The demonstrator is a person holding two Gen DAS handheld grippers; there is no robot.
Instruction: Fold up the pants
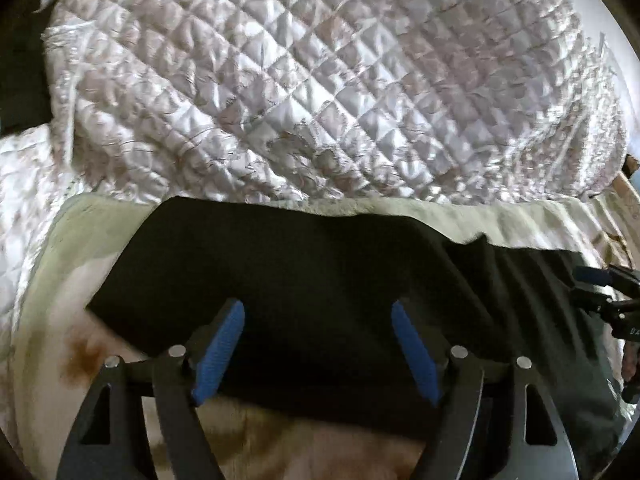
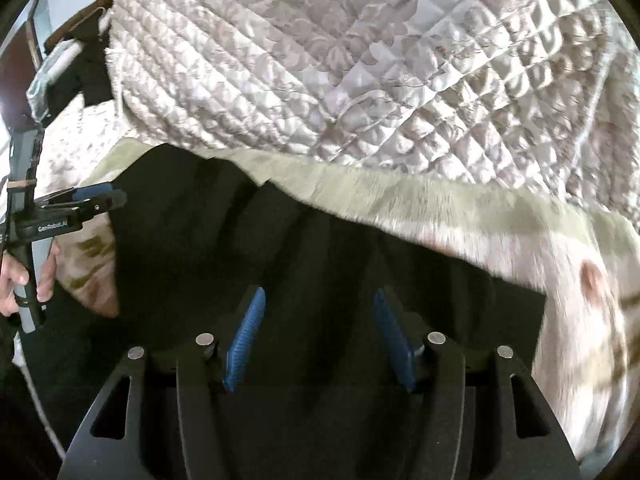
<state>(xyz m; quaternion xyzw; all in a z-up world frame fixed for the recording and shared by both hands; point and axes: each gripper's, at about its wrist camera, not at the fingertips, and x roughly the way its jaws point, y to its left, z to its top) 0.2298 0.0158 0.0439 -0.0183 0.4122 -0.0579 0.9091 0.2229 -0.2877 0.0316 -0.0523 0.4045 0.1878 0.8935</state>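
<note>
Both sets of fingers — left (image 1: 318, 312) and right (image 2: 318, 300) — stand spread apart, gripping nothing, low over the black pants (image 1: 304, 256). These lie flat on the fleece blanket (image 1: 420, 208) of the bed, long axis running left to right across both grippers; the quilt (image 1: 320, 80) lies beyond. Neither hand looks nearer — each could take its own near edge.

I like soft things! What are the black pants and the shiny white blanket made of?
The pants look like matte woven cloth, limp with soft folds. The blanket looks like satiny quilted fabric: glossy puffed squares with stitched lines. Exact fibers can't be told.
</note>
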